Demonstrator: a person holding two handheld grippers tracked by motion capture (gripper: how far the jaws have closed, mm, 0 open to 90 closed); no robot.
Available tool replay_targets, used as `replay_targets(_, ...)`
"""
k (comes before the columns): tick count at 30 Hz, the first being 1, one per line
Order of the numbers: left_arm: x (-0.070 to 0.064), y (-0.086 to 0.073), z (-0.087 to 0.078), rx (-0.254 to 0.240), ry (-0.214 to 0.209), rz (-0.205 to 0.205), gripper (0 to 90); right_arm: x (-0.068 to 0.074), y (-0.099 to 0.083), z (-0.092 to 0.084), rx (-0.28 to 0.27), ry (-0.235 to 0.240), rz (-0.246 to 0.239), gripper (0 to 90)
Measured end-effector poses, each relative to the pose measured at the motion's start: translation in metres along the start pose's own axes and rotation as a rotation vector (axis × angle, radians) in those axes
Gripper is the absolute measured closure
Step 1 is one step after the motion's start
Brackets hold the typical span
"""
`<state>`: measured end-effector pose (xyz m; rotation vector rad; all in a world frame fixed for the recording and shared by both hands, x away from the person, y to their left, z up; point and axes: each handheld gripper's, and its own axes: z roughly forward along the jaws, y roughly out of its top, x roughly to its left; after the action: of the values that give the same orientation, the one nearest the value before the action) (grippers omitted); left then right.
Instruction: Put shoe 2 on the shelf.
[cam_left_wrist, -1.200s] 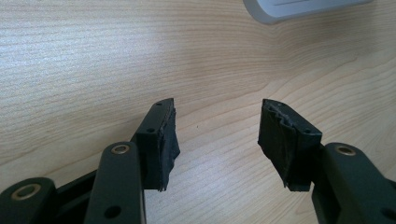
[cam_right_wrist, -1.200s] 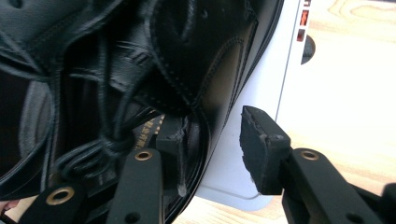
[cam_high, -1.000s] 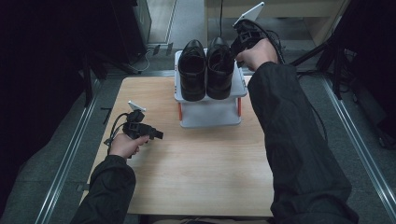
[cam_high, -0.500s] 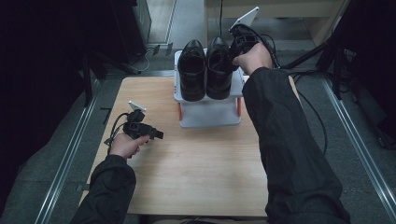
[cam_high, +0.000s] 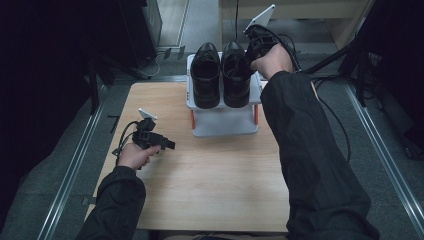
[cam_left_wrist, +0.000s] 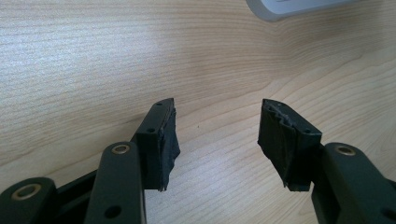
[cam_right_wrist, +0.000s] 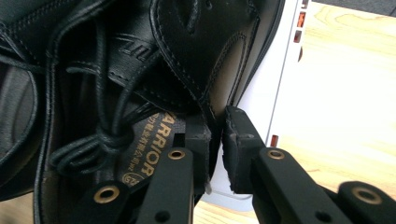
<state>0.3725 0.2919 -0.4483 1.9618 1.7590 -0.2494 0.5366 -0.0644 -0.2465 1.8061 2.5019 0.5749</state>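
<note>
Two black leather lace-up shoes stand side by side on a white rack (cam_high: 225, 122) at the far end of the wooden table (cam_high: 215, 185). The left shoe (cam_high: 205, 75) stands untouched. My right gripper (cam_high: 252, 47) reaches in at the heel end of the right shoe (cam_high: 235, 75). In the right gripper view its jaws have just been closing, and the right gripper (cam_right_wrist: 215, 123) now pinches the right shoe's (cam_right_wrist: 140, 56) side wall, one jaw inside and one outside. My left gripper (cam_high: 170, 145) rests low over the table's left side. Nothing sits between the jaws of the open left gripper (cam_left_wrist: 217, 126).
The rack's white edge (cam_right_wrist: 280, 84) with orange fittings runs beside the held shoe. Black cables (cam_high: 330, 105) trail off the table's right side. Metal floor rails (cam_high: 75, 165) flank the table, and dark equipment stands at the far left.
My right hand has shifted left onto the right shoe's heel end, and its jaws have come together on the shoe's wall. The left hand has not moved.
</note>
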Motion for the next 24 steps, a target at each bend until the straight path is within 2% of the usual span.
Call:
replay_targets(8,-0.001,0.000,0.000,-0.001,-0.001,0.002,46.2,0.000,-0.001,0.001,-0.011,0.020,0.010,75.4)
replay_targets(11,-0.001,0.000,0.001,-0.001,-0.003,0.000,46.0,0.000,-0.001,0.003,-0.011,0.027,-0.002,67.9)
replay_targets(15,-0.001,0.000,0.001,-0.002,-0.001,0.004,46.0,-0.001,-0.002,0.002,-0.012,0.041,-0.008,66.0)
replay_targets(19,0.000,0.000,0.000,0.001,-0.001,0.004,46.0,-0.003,-0.003,-0.004,-0.014,0.076,0.008,65.1)
replay_targets(24,-0.001,0.000,0.001,-0.001,0.002,0.004,46.0,-0.003,-0.003,-0.020,-0.027,0.106,-0.009,65.1)
